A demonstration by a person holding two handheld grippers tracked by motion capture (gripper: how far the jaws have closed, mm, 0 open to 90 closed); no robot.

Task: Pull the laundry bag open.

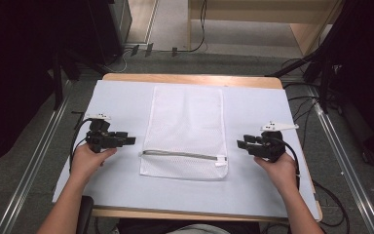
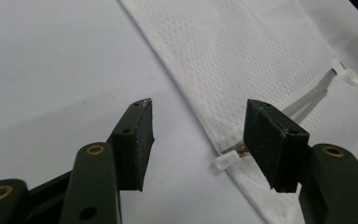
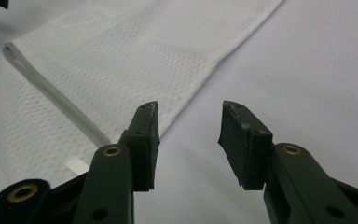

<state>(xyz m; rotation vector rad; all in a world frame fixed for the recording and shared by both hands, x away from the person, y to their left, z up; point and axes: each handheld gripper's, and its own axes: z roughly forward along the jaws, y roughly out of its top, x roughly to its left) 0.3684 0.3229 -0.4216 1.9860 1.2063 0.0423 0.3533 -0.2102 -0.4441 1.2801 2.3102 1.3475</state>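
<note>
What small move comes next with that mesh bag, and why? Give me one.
Probably bring the left gripper in to the zipper's near end. The white mesh bag lies flat on the table cover with its zipper closed across the lower part. Both grippers are open and hold nothing, one on each side of the bag; the right gripper is by the pull tab.
</note>
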